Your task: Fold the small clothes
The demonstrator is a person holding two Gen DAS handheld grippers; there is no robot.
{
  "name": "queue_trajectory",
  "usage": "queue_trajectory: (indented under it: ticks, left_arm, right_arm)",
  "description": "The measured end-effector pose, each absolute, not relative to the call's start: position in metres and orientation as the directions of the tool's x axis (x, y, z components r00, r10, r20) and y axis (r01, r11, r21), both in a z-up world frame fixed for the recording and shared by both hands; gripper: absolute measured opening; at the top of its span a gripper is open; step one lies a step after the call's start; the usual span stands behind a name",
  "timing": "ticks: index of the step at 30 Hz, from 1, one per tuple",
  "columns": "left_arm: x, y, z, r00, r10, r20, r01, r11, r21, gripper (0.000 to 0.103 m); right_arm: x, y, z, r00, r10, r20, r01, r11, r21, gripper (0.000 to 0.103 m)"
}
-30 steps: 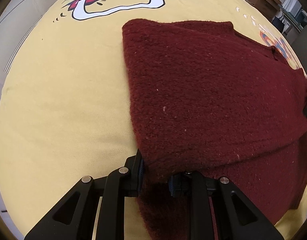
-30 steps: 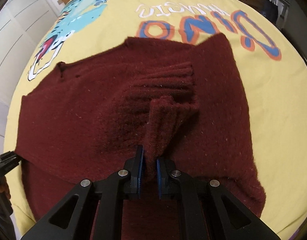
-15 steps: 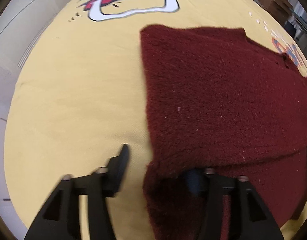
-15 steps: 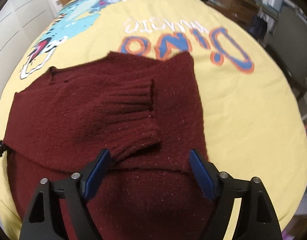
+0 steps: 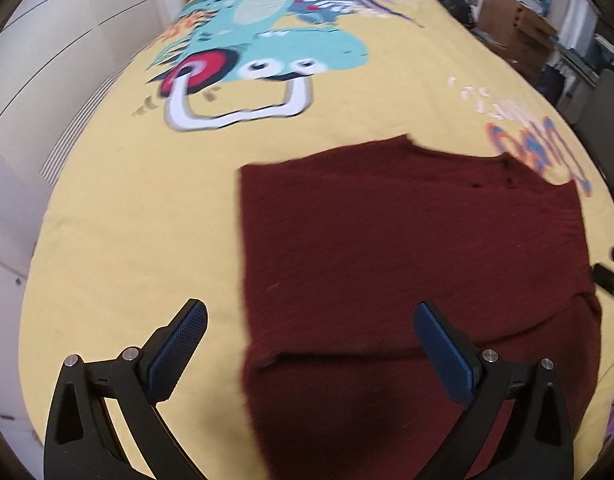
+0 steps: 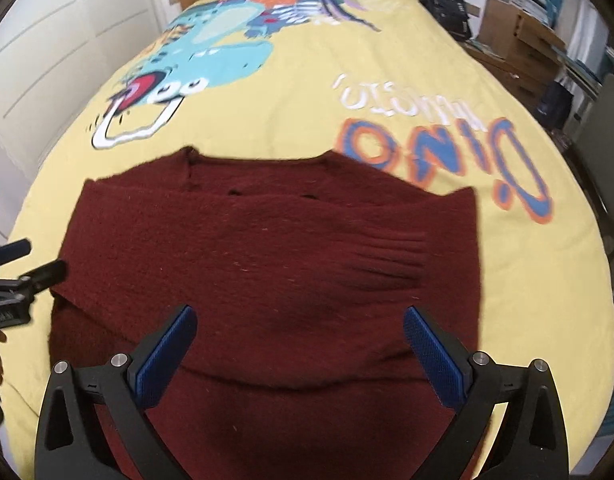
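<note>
Left wrist view: left gripper [image 5: 310,322] has just been opening and stands wide, holding nothing; the maroon sweater [image 5: 407,248] lies flat on the yellow bedspread [image 5: 127,220], released so the fold can settle.

Right wrist view: right gripper [image 6: 299,328] likewise just opened, empty. Ribbed cuff [image 6: 391,256] rests across the sweater body (sleeve folded inward, probably; frame blurred).

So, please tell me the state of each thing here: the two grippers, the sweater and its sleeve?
left gripper: jaws just opened wide, nothing between the pads.
right gripper: jaws just opened wide, holding nothing.
dark red sweater: lying flat on the yellow dinosaur bedspread, partly folded.
ribbed sleeve cuff: folded across the sweater body, released.
</note>
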State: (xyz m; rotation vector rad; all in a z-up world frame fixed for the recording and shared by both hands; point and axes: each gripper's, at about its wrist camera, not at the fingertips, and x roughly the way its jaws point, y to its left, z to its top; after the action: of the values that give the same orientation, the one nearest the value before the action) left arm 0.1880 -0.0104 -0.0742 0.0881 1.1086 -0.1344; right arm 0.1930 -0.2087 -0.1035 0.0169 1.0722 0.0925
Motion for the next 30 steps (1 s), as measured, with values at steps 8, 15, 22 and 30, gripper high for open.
queue_trajectory:
  ticks: [8, 15, 22, 30]
  left_arm:
    - [0.231, -0.05, -0.156, 0.361, -0.033, -0.932, 0.213, 0.976, 0.048, 0.102]
    - [0.222, -0.035, -0.173, 0.388, -0.009, -0.922, 0.211, 0.974, 0.079, 0.102]
    - [0.222, -0.004, -0.177, 0.38, -0.036, -0.924, 0.196, 0.98, 0.043, 0.102]
    - [0.225, -0.006, -0.172, 0.357, -0.024, -0.934, 0.177, 0.983, 0.042, 0.102]
  right_arm:
    - [0.207, -0.203, -0.172, 0.392, 0.016, -0.92, -0.066, 0.998, -0.01, 0.103]
    - [0.199, -0.249, -0.175, 0.408, -0.017, -0.913, 0.016, 1.0, -0.012, 0.103]
    - [0.187, -0.277, -0.18, 0.423, 0.048, -0.905, 0.064, 0.994, 0.083, 0.102]
    - [0.161, -0.278, -0.147, 0.488, 0.032, -0.872, 0.087, 0.993, 0.084, 0.102]
